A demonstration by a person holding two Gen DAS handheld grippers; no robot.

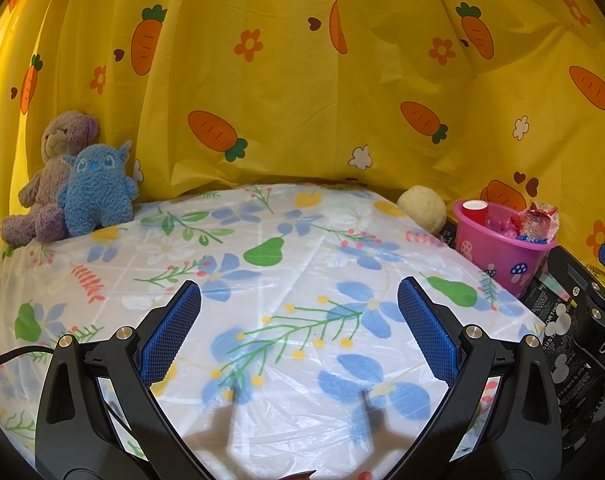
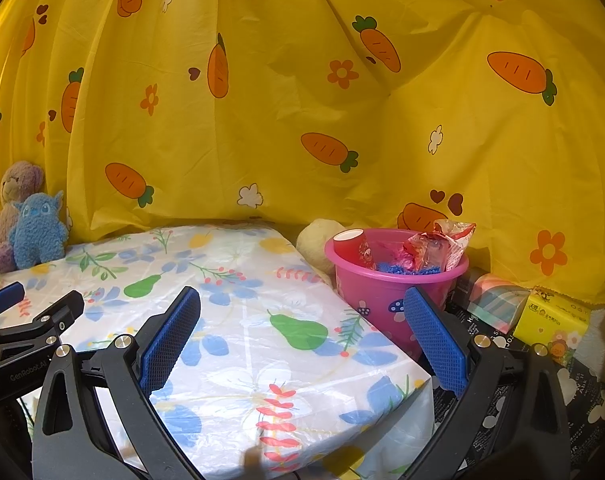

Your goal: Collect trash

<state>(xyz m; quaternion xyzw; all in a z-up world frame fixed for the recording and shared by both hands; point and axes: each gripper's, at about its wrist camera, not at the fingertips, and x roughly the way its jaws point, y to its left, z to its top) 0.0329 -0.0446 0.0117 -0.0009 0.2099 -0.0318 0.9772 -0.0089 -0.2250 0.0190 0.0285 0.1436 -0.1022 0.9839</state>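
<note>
Both jaws spread, we hold our left gripper (image 1: 298,320) and right gripper (image 2: 302,328) empty above the floral worktop (image 1: 302,248) (pink bucket (image 2: 386,292) holds wrappers (image 2: 438,246)).

Black grippers (image 1: 299,328), blue textured jaws.

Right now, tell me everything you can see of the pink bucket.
The pink bucket is a small glossy tub, plastic by its look, round, rolled-rimmed and tapering downward, printed with mushrooms. It stands upright off the right edge of the flowered table, on a black printed sheet. Inside lie a tilted red paper cup, a crinkled clear-and-red wrapper rising above the rim, and blue scraps. A cream plush ball sits close behind-left; contact is unclear. Neither gripper touches it.
</note>
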